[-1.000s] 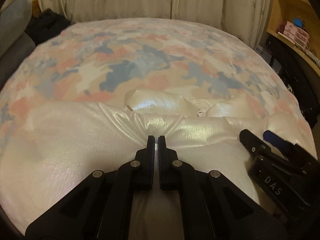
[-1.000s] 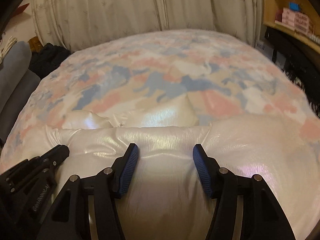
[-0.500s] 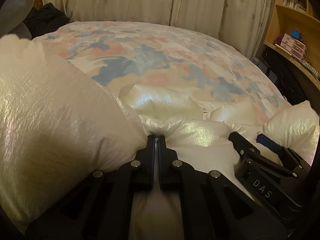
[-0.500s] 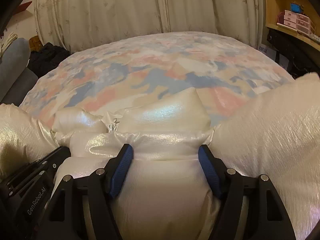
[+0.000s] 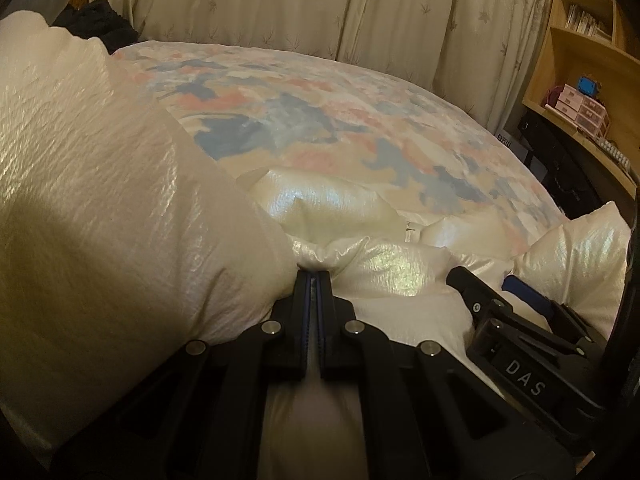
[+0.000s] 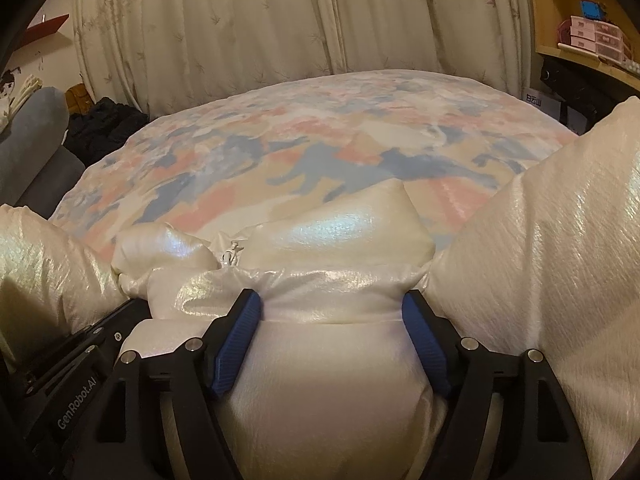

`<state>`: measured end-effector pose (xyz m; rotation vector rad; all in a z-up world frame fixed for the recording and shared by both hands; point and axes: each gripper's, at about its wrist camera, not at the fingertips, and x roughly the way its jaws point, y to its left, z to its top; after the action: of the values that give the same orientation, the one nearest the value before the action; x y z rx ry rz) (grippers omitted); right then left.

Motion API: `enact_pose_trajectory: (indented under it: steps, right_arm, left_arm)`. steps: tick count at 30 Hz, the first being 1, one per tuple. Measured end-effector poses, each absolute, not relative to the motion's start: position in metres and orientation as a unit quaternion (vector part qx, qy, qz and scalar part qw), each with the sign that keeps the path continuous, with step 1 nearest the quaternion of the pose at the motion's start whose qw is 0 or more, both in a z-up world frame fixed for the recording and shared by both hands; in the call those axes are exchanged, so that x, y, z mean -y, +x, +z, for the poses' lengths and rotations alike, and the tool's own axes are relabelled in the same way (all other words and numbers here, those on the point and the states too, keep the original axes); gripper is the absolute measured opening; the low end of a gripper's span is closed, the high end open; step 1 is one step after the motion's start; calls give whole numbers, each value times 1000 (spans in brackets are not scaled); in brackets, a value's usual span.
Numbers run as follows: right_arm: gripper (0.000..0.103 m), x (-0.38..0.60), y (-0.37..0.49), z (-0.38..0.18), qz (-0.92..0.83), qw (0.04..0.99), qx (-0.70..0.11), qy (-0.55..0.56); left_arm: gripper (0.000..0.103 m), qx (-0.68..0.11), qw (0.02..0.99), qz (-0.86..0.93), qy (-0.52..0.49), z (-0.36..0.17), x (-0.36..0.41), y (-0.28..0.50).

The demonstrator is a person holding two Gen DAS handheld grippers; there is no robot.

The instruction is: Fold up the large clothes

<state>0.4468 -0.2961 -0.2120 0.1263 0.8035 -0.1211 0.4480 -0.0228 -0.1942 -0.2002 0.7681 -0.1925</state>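
Showing only rightward: zipper pull [image 6: 232,249] on the jacket [image 6: 320,380].

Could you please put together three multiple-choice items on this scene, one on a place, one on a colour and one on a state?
1. Where does the puffy jacket lie?
A. on a patterned bedspread
B. on a wooden desk
C. on a bare floor

2. What colour is the jacket?
A. black
B. shiny cream-white
C. dark green

3. How do the left tongs stand?
A. wide open above the jacket
B. shut on a fold of the jacket
C. shut on the curtain

Answers:
1. A: the bedspread with pink and blue patches spreads out beyond the jacket.
2. B: its fabric gleams pale cream in both views.
3. B: the jaws are pressed together with jacket fabric pinched at their tips; the right tongs, which have just been opening, straddle a bulge of the jacket.
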Motion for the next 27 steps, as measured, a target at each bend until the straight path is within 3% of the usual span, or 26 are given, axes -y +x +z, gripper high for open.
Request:
enact_pose_trajectory:
  steps: [17,27]
  right_arm:
    - [78,302,452,-202,-24,907,-414,68]
    - [75,349,424,-172,4,907,-415,69]
  left_arm:
    - [1,-409,886,-147,-160,-190,-6,467]
    - [1,-421,877,-184,-141,-173,-52,457]
